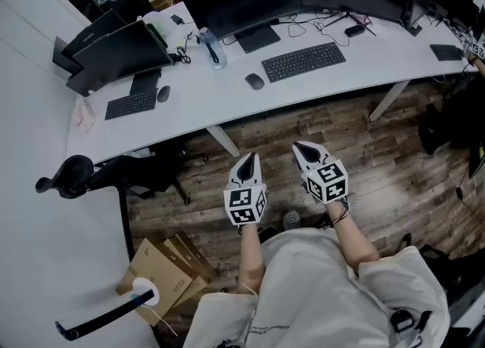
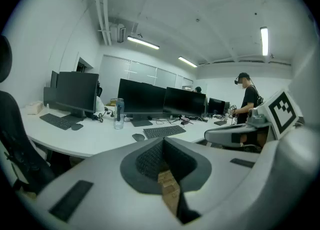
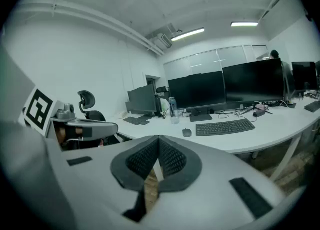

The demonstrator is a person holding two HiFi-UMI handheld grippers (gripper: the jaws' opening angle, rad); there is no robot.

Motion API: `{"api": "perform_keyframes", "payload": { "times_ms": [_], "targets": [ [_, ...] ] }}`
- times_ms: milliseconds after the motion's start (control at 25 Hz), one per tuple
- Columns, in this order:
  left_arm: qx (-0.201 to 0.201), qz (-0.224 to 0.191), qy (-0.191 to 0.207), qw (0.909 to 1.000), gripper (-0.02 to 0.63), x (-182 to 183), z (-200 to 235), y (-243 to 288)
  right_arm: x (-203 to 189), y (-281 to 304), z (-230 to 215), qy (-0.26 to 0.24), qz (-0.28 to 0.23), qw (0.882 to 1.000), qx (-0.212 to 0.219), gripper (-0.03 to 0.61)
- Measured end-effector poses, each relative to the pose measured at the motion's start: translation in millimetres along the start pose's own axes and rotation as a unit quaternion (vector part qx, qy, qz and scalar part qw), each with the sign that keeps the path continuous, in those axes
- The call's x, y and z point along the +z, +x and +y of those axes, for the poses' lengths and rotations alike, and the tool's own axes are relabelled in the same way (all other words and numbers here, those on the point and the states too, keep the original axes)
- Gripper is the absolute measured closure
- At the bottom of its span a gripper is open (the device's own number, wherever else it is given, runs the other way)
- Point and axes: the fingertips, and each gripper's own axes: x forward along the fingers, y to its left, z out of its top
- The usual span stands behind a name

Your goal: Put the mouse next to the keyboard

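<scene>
Bottle [image 1: 213,48] stands left of centre on the white tabletop [image 1: 356,73]. Right of it lies the mouse [image 1: 255,81], near the left end of the black keyboard [image 1: 303,61], not touching. Lower half, over the wood floor [image 1: 394,157]: left tool [image 1: 248,158], jaws pressed together, nothing between them; right tool [image 1: 305,148] beside it, likewise pressed together and empty, both well apart from the mouse.

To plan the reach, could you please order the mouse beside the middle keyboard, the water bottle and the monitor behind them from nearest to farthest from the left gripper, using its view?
From the left gripper:
1. The mouse, in front, slightly left.
2. The water bottle, farther back, more to the left.
3. The monitor, rearmost, behind both.
</scene>
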Motion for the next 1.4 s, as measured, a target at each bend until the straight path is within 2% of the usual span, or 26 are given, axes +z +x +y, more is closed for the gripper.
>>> {"api": "perform_keyframes", "payload": {
  "times_ms": [240,440,600,840,920,1000,1120,1200,1400],
  "targets": [
    [-0.001,0.016,0.02,0.9997,0.593,-2,-2,5,-2,1,-1,0.005,0.0,1.0,-0.008,0.572],
    [-0.019,0.015,-0.002,0.9997,0.592,-4,-3,2,-1,-4,2,0.01,-0.006,1.0,-0.014,0.572],
    [-0.029,0.015,-0.002,0.9995,0.592,-4,-6,0,-1,-8,2,0.017,-0.012,0.999,-0.029,0.571],
    [-0.04,0.014,0.027,0.9987,0.589,-5,-9,1,1,-16,-7,0.024,-0.03,0.997,-0.061,0.569],
    [-0.047,0.021,0.032,0.9981,0.571,-9,-10,2,4,-19,-7,0.022,-0.037,0.997,-0.067,0.515],
    [-0.055,0.029,0.031,0.9976,0.511,-13,-11,3,6,-21,-7,0.023,-0.042,0.996,-0.073,0.51],
    [-0.057,0.034,0.026,0.9974,0.457,-17,-12,6,1,-26,-9,0.028,-0.038,0.996,-0.075,0.468],
    [-0.056,0.037,0.022,0.9975,0.44,-20,-13,9,-5,-28,-13,0.03,-0.029,0.996,-0.076,0.432],
    [-0.051,0.038,0.016,0.9978,0.434,-26,-16,18,-15,-30,-23,0.032,-0.016,0.996,-0.077,0.39]
  ]
}}
